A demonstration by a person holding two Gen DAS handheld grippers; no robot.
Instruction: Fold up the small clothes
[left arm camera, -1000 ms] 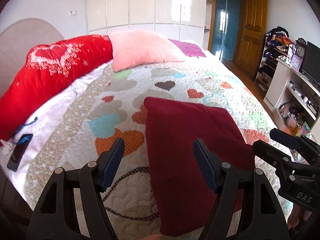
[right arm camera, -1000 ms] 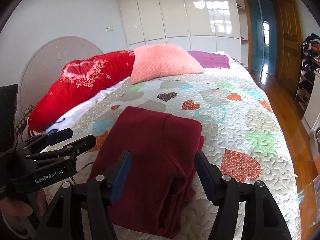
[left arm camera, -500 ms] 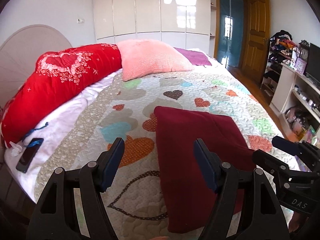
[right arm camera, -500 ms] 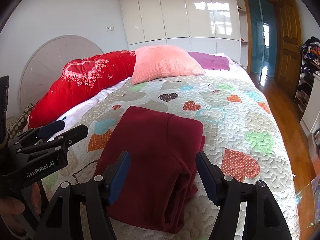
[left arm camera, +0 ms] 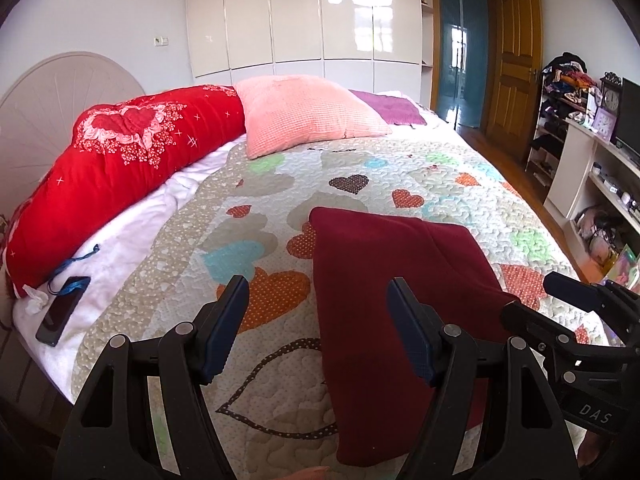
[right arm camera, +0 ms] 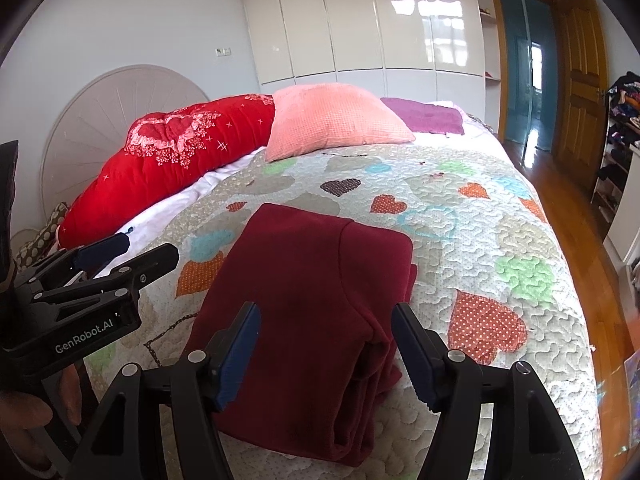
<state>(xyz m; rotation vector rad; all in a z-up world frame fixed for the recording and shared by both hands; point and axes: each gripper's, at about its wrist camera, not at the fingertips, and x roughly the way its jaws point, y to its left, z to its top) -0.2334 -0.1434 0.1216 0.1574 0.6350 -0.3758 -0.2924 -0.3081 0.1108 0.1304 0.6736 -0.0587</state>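
We find the garment (right arm camera: 316, 300), a dark red piece, lying folded into a thick oblong on the quilt (right arm camera: 472, 216), near the bed's near edge and well apart from the pink pillow (right arm camera: 336, 120). Layered edges show along its right side in the right view.

Change noted: over the last second both grippers have drawn back and risen from the garment; it now sits lower and farther off in both views, and its shape is unaltered. We judge the fold of this piece complete, or nearly so, and the hands retiring from it.

The left gripper (left arm camera: 318, 320) hangs above the quilt at the garment's left edge, jaws spread, nothing between them. The right gripper (right arm camera: 326, 346) hangs above the garment's near right part, jaws likewise spread and empty. Neither touches the cloth.

Containers: none on the bed. Beside the bed, open shelves (left arm camera: 560, 120) hold heaped clothing; contents otherwise too small to tell. A phone (left arm camera: 62, 316) lies on the white sheet left of the garment, below the red bolster (left arm camera: 120, 168).
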